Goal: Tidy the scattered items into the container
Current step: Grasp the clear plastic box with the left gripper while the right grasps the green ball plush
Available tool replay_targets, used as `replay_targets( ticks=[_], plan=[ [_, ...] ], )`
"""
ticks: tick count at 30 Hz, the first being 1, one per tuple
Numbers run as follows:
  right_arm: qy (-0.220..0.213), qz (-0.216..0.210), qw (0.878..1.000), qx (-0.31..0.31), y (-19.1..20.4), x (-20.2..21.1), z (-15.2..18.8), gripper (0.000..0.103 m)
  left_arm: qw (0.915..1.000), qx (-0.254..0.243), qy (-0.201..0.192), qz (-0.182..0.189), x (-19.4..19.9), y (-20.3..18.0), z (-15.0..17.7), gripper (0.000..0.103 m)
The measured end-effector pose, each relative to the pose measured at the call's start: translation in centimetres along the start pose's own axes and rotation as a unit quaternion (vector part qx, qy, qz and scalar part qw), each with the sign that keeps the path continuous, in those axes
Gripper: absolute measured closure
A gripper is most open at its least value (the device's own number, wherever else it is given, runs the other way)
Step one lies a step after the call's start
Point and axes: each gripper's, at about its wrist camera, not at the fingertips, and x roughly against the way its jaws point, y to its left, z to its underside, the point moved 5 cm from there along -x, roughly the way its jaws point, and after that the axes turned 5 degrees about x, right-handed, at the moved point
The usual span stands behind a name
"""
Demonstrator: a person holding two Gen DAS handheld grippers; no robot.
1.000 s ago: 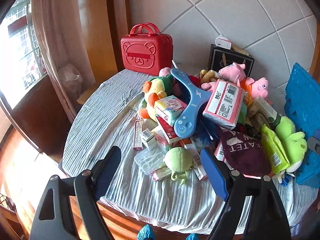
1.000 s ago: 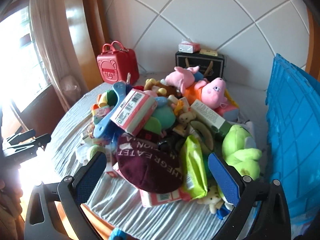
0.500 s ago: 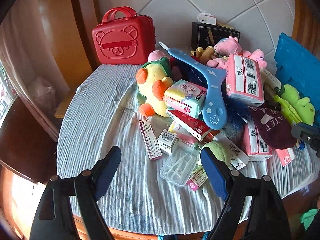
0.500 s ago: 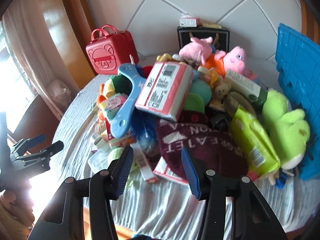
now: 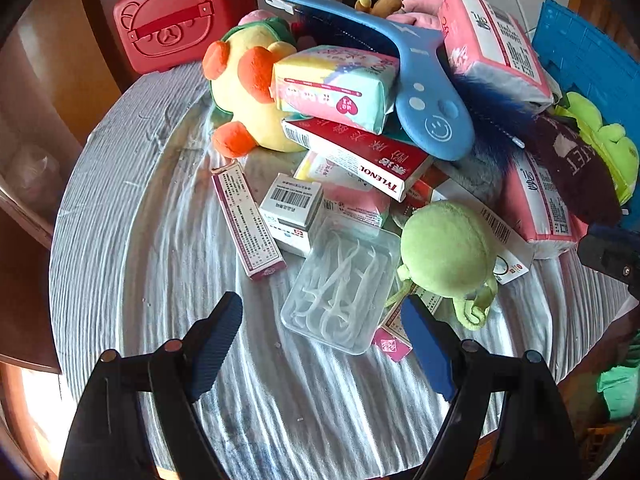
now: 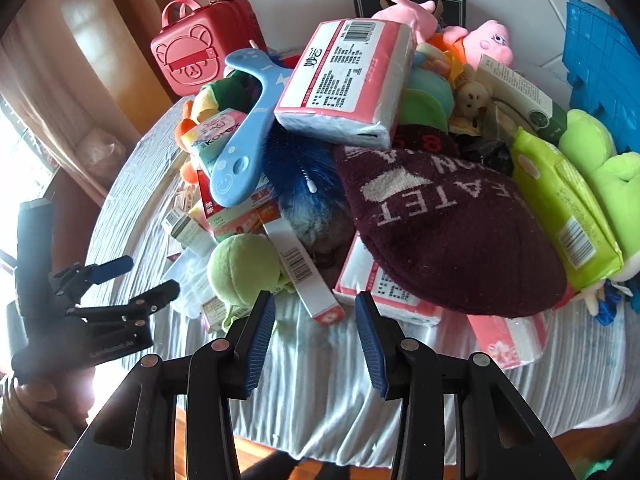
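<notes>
A heap of toys, tissue packs and boxes covers the round table. My left gripper [image 5: 324, 344] is open and empty, just in front of a clear plastic floss-pick box [image 5: 340, 284] and a green plush ball [image 5: 446, 246]. My right gripper [image 6: 316, 332] is open with a narrower gap and empty. It hangs over the table's front edge below a slim white and red box [image 6: 304, 272] and a maroon knit hat [image 6: 448, 232]. The blue crate [image 6: 604, 68] stands at the right; it also shows in the left wrist view [image 5: 588, 56].
A red bear suitcase [image 5: 184, 16] and a black gift box [image 6: 408, 0] stand at the back by the wall. A yellow duck plush [image 5: 248, 92], a blue hanger [image 5: 424, 100], pink tissue packs [image 6: 348, 76] and pig plushes [image 6: 488, 40] lie in the heap. My left gripper shows in the right wrist view [image 6: 132, 276].
Both grippers have moved closer to the pile and lower over it. The right gripper's jaws narrowed from wide open. The left gripper came up to the floss-pick box.
</notes>
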Motion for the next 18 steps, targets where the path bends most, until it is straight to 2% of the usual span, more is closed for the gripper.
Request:
replay_targets(
  ticks=[7, 8, 9, 10, 12, 18],
  plan=[
    [0.016, 0.000, 1.000, 0.008, 1.0, -2.0, -0.2, 0.061, 0.9997, 0.011, 0.022, 0.007, -3.7, 0.2, -0.1, 0.021],
    [0.018, 0.000, 1.000, 0.009, 1.3, -2.3, -0.2, 0.059, 0.9997, 0.011, 0.021, 0.009, -3.8, 0.2, -0.1, 0.022],
    [0.020, 0.000, 1.000, 0.011, 1.6, -2.6, -0.3, 0.053, 0.9996, 0.012, 0.019, 0.015, -3.8, 0.2, -0.1, 0.033],
    [0.021, -0.002, 1.000, 0.012, 1.9, -2.9, -0.5, 0.044, 0.9997, 0.012, 0.017, 0.013, -3.7, 0.4, 0.0, 0.033],
    [0.022, -0.010, 1.000, 0.017, 2.8, -3.5, -0.7, 0.036, 0.9999, 0.012, 0.009, -0.001, -3.3, 1.1, 0.4, 0.033],
    [0.032, -0.025, 0.999, 0.034, 5.5, -5.6, -1.2, 0.036, 0.9985, 0.047, 0.008, -0.027, -2.1, 4.9, 1.5, 0.033]
  ],
)
